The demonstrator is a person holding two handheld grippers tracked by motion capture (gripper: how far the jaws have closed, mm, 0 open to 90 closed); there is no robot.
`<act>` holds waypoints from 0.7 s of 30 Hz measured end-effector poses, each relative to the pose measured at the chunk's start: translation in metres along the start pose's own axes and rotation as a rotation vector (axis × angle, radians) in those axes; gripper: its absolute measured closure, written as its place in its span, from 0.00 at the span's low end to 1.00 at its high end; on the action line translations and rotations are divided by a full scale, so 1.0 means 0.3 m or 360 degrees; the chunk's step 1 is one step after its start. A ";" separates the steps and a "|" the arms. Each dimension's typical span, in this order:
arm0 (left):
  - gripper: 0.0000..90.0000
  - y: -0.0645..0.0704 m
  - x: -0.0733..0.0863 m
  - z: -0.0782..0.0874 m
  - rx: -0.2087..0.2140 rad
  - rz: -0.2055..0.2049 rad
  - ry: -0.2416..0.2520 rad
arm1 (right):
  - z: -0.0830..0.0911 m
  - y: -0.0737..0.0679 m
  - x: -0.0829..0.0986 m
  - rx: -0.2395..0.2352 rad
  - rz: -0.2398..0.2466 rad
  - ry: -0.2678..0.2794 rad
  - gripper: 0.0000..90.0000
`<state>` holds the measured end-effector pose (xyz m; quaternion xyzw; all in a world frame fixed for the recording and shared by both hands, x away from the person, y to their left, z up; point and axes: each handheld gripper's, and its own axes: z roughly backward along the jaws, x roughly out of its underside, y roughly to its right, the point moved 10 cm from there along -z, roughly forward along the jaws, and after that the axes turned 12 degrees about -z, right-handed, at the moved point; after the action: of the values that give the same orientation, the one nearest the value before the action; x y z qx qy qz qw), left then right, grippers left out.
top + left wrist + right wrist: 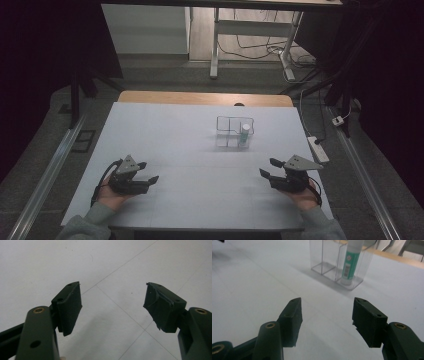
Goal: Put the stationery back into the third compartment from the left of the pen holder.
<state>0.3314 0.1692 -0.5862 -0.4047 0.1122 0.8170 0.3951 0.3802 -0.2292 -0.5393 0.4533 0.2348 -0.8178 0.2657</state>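
Under both tongs lies the white counter (200,150); ahead of the right tongs (325,315) stands a clear divided holder (235,132) with 1 green-labelled tube (351,263) upright in its near right compartment. Left tongs (113,307) and right tongs gape wide, empty, well apart from it. Nothing looks begun: reaching forward to the tube seems next.
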 end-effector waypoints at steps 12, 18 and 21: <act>0.33 -0.003 0.002 -0.003 -0.0004 0.0004 -0.0005 | 0.007 -0.001 0.064 0.0001 0.0067 -0.0079 0.45; 0.33 -0.003 0.002 -0.003 -0.0003 0.0006 -0.0005 | 0.002 -0.001 0.068 -0.0006 0.0079 -0.0089 0.45; 0.33 -0.002 0.002 -0.004 -0.0001 0.0005 -0.0006 | 0.003 0.004 0.069 0.0012 0.0078 -0.0090 0.44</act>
<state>0.3323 0.1695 -0.5872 -0.4033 0.1118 0.8184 0.3939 0.3713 -0.2352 -0.5569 0.4364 0.2130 -0.8245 0.2905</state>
